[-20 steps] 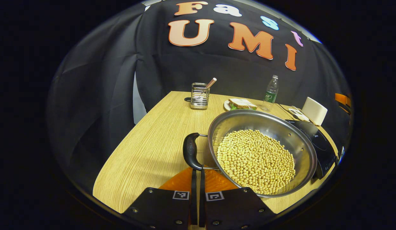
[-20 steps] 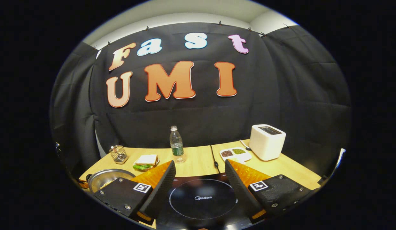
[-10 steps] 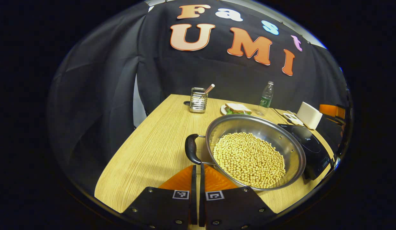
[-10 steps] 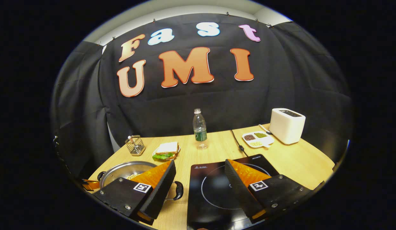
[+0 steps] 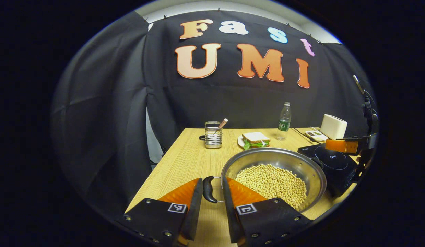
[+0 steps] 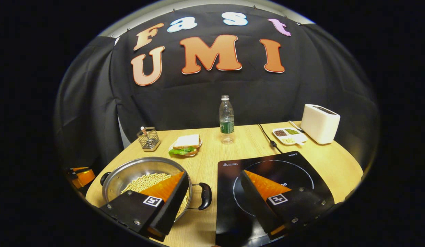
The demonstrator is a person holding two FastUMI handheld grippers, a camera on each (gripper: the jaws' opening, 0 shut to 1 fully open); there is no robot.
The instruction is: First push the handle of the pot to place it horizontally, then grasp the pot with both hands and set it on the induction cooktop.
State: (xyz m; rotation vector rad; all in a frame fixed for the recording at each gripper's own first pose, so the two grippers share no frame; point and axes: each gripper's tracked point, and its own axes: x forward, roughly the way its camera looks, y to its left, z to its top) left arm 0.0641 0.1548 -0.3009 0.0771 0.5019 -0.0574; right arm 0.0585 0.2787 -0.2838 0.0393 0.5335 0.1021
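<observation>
With the pot's [image 5: 274, 171] side handles [image 5: 209, 189] level, I had both grippers released, left gripper [image 5: 211, 192] straddling one at frame bottom, right gripper [image 6: 212, 185] wide apart at lower centre w/ far handle [image 6: 205, 196] between; next: clamp both, lift to cooktop [image 6: 267, 171].

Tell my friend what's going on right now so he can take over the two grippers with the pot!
Left gripper: open, its fingers either side of the pot's near handle, not closed on it.
Right gripper: open, with the pot's other handle between its fingers, not gripped.
Pot: full of beans, on the table, beside the induction cooktop, not on it.
Done: both handles look level.
Left: close both grippers on the handles, lift the pot, set it on the cooktop.
</observation>
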